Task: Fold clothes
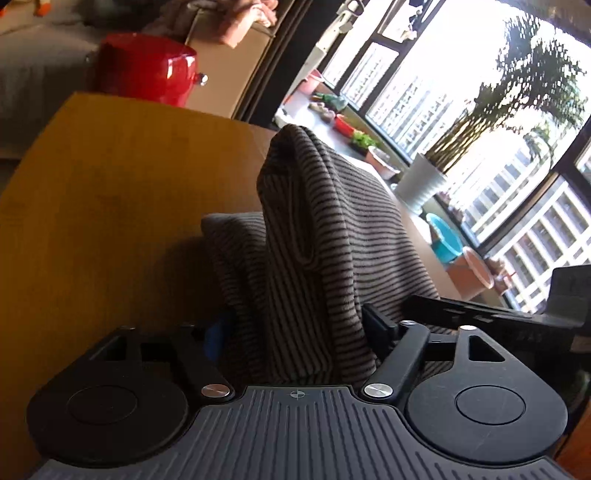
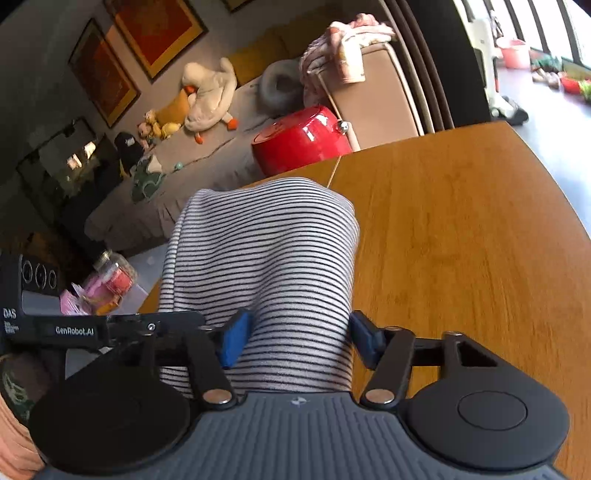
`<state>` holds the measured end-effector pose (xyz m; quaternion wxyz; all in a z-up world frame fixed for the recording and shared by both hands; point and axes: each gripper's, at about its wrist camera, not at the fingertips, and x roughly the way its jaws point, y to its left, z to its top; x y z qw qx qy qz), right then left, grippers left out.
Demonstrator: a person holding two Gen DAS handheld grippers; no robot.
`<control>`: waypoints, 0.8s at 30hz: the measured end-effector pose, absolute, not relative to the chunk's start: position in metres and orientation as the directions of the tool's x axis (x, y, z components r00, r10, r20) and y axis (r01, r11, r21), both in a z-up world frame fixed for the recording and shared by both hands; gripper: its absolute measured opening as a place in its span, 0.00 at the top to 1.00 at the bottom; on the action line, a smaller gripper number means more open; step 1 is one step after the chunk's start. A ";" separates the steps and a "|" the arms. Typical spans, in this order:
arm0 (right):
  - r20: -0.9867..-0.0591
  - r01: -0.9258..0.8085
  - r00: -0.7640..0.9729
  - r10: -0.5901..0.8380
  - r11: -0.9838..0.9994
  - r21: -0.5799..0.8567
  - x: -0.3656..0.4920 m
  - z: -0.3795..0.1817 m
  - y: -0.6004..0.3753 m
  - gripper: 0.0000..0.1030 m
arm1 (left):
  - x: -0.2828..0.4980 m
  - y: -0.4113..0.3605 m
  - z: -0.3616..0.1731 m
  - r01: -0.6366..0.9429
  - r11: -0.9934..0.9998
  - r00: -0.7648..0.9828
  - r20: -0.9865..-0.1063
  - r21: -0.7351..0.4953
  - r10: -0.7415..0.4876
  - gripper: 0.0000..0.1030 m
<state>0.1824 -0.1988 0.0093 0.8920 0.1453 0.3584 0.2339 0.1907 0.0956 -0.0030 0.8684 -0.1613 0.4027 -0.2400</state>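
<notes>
Cloth fills the middle of the left wrist view: a grey striped garment (image 1: 317, 236) rises in a tall fold from between the fingers of the left claw (image 1: 295, 332), which is clamped on it, the blue pad on the left side almost wholly hidden by the fabric. The garment's lower part lies on the wooden worktop (image 1: 110, 192) and blocks the sight of the worktop's far right edge. Behind the worktop stands a shiny red pot (image 1: 147, 70) next to a beige seat (image 1: 229, 62) with pink cloth (image 1: 247, 18) heaped on top. To the right, a large window (image 1: 461, 92) shows tower blocks outside, with a plant in a white ribbed pot (image 1: 421, 181) on the sill, a turquoise tub (image 1: 443, 236) and a pink cup (image 1: 478, 267) near it. The other tool's black body pokes in at the right edge.

In the right wrist view, the right claw (image 2: 295, 339) is closed on the same striped garment (image 2: 266, 258), its blue pads (image 2: 236, 339) pressing each side of a bunched roll of fabric that bulges forward and hides the worktop's (image 2: 461, 240) near left part. The left tool (image 2: 74, 328) reaches in from the left, just beside the cloth. Beyond lie the red pot (image 2: 299, 140), a grey sofa (image 2: 184, 158) with a plush goose (image 2: 210, 92) and small toys, framed pictures (image 2: 155, 33) on the wall, and a jar (image 2: 114, 273) low on the left.
</notes>
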 end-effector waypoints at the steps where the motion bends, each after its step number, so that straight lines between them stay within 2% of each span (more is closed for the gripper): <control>1: -0.573 -0.318 0.640 0.513 0.855 0.410 0.187 0.010 -0.194 0.44 | 0.194 0.097 -0.005 0.281 0.829 0.565 -0.615 -0.484 -0.550 0.26; 11: -0.548 -0.348 0.701 0.456 0.890 0.295 0.279 0.007 -0.149 0.44 | 0.252 0.125 -0.018 0.190 0.865 0.733 -0.519 -0.465 -0.440 0.23; 15: -0.566 -0.363 0.707 0.424 0.904 0.224 0.299 0.022 -0.138 0.38 | 0.266 0.130 -0.021 0.195 0.864 0.759 -0.487 -0.464 -0.432 0.22; 19: -0.486 -0.391 0.768 0.417 0.907 0.160 0.296 0.056 -0.136 0.35 | 0.264 0.136 -0.021 0.207 0.839 0.756 -0.462 -0.504 -0.464 0.22; 20: -0.462 -0.398 0.780 0.422 0.905 0.153 0.296 0.064 -0.133 0.38 | 0.264 0.137 -0.021 0.210 0.838 0.755 -0.461 -0.504 -0.467 0.22; 21: -0.446 -0.408 0.784 0.432 0.900 0.153 0.299 0.070 -0.129 0.46 | 0.265 0.137 -0.021 0.213 0.836 0.754 -0.460 -0.505 -0.470 0.22; 23: -0.456 -0.438 0.759 0.465 0.883 0.171 0.312 0.071 -0.113 0.53 | 0.266 0.136 -0.022 0.216 0.834 0.752 -0.458 -0.507 -0.473 0.22; 24: -0.472 -0.448 0.742 0.476 0.876 0.179 0.321 0.068 -0.102 0.54 | 0.265 0.136 -0.022 0.217 0.833 0.752 -0.457 -0.509 -0.475 0.22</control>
